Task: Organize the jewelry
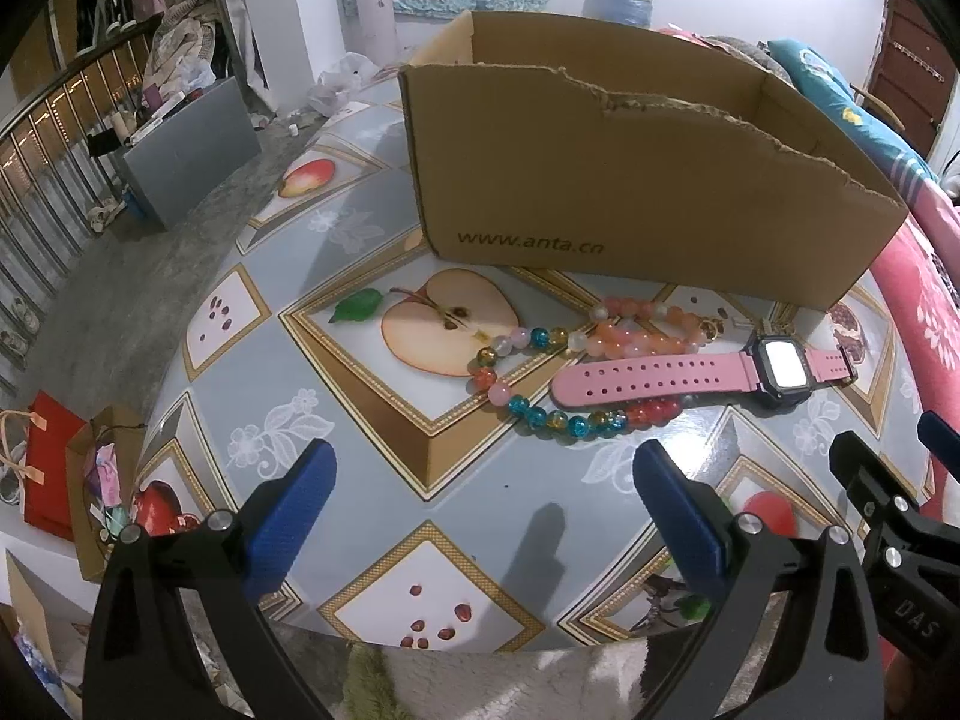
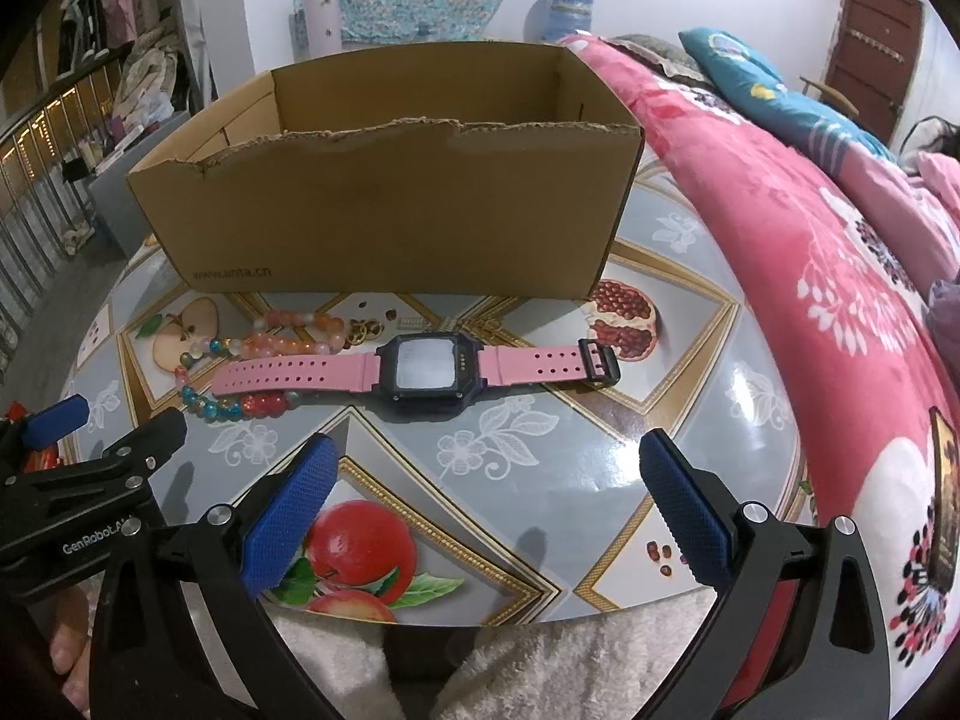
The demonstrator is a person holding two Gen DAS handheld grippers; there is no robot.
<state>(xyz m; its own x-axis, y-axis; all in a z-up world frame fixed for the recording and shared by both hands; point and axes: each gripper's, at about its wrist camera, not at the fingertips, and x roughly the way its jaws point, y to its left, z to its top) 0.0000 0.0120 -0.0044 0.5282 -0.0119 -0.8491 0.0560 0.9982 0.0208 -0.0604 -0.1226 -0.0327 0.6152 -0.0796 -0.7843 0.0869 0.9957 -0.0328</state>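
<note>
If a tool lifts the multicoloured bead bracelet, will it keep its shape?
The multicoloured glass-like bead bracelet probably droops, since it lies in a loose loop. Its round, glossy beads may slip. The pink-strapped watch lies across it, so lifting likely drags that.

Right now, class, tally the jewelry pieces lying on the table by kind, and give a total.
Watch: 1, pink strap
Bead bracelets: 2, one orange-pink, one multicolour
Gold trinket cluster: 1, too small to tell what it is
Total: 4, all lying outside the box
</note>
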